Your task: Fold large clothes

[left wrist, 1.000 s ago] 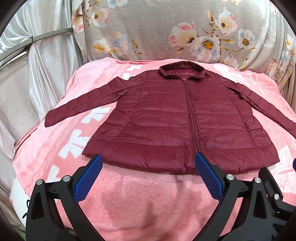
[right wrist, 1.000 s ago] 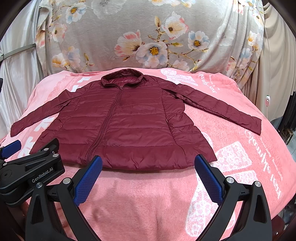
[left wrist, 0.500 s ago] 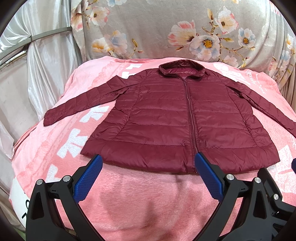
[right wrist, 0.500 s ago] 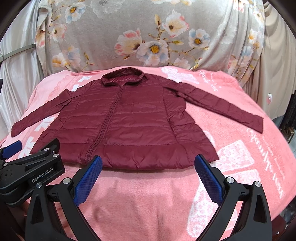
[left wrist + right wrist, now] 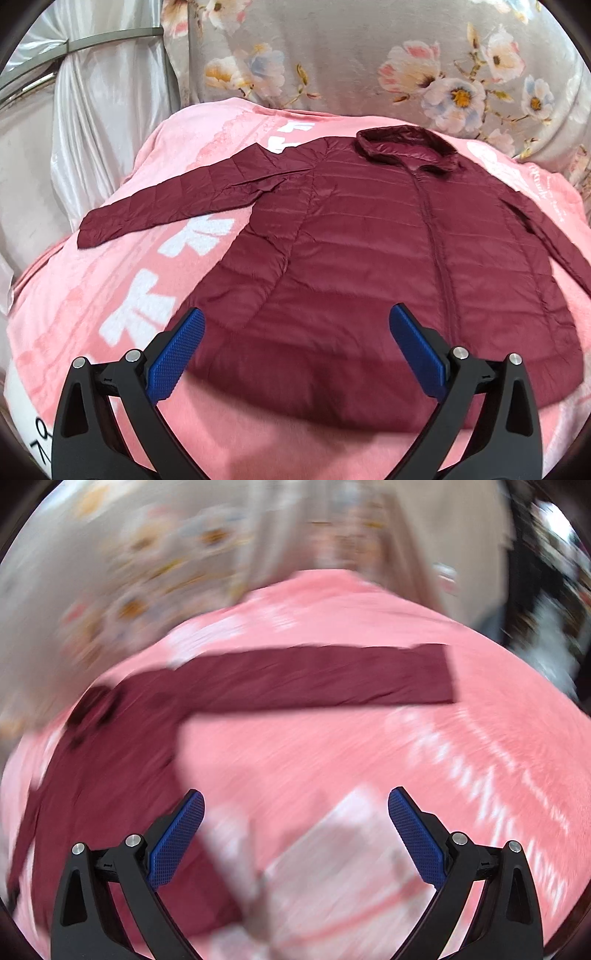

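A maroon quilted jacket [image 5: 388, 258] is shown spread flat, zipped front up, on a pink blanket [image 5: 122, 280], with its collar [image 5: 406, 147] toward a floral cloth [image 5: 369, 55] at the back. The left claw [image 5: 295, 354] is held released above the jacket's hem, nothing between its blue pads [image 5: 175, 354]. In the blurred right wrist view, the right claw [image 5: 295, 834] is likewise released over the blanket, near the outstretched sleeve [image 5: 325, 679].
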`<move>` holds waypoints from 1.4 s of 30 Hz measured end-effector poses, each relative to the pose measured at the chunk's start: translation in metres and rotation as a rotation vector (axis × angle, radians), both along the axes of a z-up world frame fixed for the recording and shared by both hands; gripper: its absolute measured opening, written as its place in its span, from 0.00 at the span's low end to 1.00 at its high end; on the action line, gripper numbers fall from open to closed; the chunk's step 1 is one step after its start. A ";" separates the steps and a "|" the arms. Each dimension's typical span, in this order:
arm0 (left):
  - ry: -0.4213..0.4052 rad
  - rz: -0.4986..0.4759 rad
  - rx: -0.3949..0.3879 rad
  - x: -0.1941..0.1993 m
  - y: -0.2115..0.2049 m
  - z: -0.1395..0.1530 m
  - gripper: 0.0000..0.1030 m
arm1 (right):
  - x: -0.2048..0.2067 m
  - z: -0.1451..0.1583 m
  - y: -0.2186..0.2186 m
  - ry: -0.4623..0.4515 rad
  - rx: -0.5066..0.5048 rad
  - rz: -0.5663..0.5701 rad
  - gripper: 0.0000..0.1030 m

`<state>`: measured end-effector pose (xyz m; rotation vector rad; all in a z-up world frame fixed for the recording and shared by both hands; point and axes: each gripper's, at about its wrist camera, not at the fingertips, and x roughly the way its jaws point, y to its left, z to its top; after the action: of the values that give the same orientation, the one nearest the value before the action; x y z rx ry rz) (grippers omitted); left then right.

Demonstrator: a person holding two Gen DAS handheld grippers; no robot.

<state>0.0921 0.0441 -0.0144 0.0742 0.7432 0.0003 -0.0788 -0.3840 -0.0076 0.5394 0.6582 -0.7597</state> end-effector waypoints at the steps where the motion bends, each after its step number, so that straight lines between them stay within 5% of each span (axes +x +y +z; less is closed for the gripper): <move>1: 0.005 0.002 0.004 0.006 -0.002 -0.002 0.95 | 0.000 -0.005 -0.019 -0.011 0.023 -0.039 0.95; 7: 0.022 0.054 0.021 0.048 -0.005 -0.016 0.95 | 0.003 -0.039 -0.085 -0.066 0.145 -0.181 0.95; 10: 0.020 0.068 0.005 0.062 -0.003 -0.018 0.95 | 0.009 -0.055 -0.110 -0.075 0.184 -0.262 0.86; 12: 0.030 0.077 -0.006 0.073 -0.001 -0.020 0.95 | 0.018 -0.050 -0.121 -0.053 0.117 -0.298 0.63; 14: 0.040 0.081 -0.020 0.085 0.002 -0.020 0.95 | 0.033 -0.047 -0.134 -0.018 0.096 -0.305 0.23; 16: 0.045 0.083 -0.035 0.096 0.005 -0.020 0.95 | 0.043 -0.039 -0.148 -0.051 0.103 -0.296 0.08; 20: 0.026 0.102 -0.026 0.110 0.011 -0.017 0.95 | 0.087 0.012 -0.140 -0.091 -0.066 -0.204 0.06; 24: 0.019 0.139 -0.016 0.123 0.022 -0.015 0.95 | 0.156 0.072 -0.076 -0.187 -0.174 0.072 0.06; 28: 0.035 0.183 -0.027 0.134 0.041 -0.018 0.95 | 0.228 0.093 0.028 -0.213 -0.206 0.431 0.06; 33: 0.044 0.205 -0.052 0.139 0.063 -0.020 0.95 | 0.284 0.052 0.160 -0.121 -0.167 0.767 0.06; 42: 0.089 0.131 -0.201 0.158 0.076 -0.022 0.95 | 0.312 -0.036 0.289 0.090 -0.133 1.054 0.15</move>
<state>0.2499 0.1197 -0.0367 -0.1670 0.8320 0.0473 0.2337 -0.0947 -0.0434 -0.0111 0.8456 0.1702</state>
